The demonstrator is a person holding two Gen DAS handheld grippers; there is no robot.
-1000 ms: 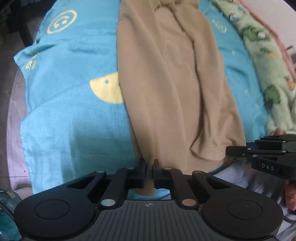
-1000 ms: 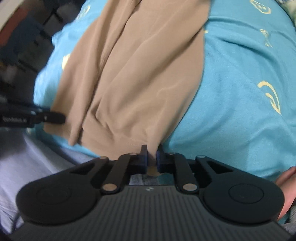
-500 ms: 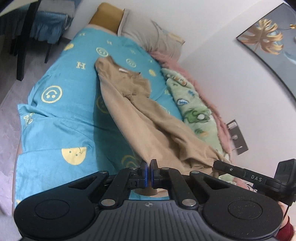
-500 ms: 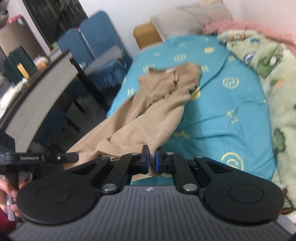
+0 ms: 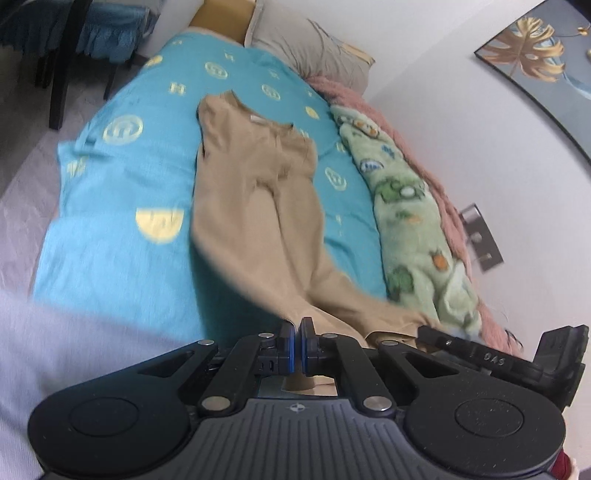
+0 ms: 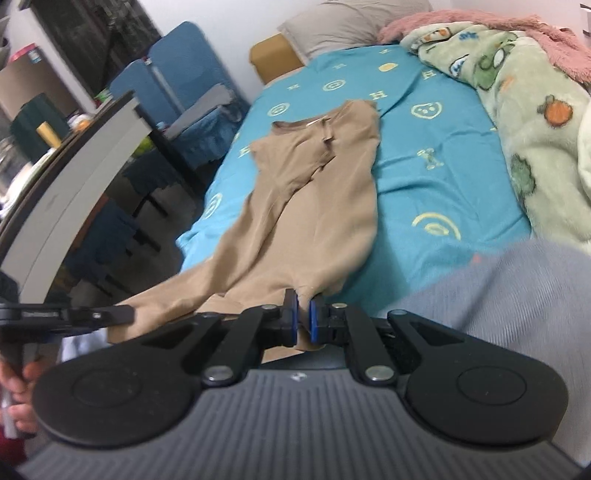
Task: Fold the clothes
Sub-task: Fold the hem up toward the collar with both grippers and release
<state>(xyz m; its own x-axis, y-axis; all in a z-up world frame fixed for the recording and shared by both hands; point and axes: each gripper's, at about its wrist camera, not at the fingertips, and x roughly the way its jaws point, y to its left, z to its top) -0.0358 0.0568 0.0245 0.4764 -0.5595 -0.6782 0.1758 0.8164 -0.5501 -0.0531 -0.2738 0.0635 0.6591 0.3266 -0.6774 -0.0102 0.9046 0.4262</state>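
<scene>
Both grippers have pulled back toward the foot of the bed since half a second ago, drawing the tan garment's lower hem with them.

From the left: the left gripper [image 5: 295, 341] is clenched on one corner of the tan garment [image 5: 255, 192], whose far end lies flat on the blue bedsheet [image 5: 122, 192] while the hem lifts off it; the right gripper [image 6: 302, 321] pinches the opposite hem corner; a green blanket [image 6: 535, 122] lies along the bed's right side beside a pink one [image 6: 517, 26].
</scene>
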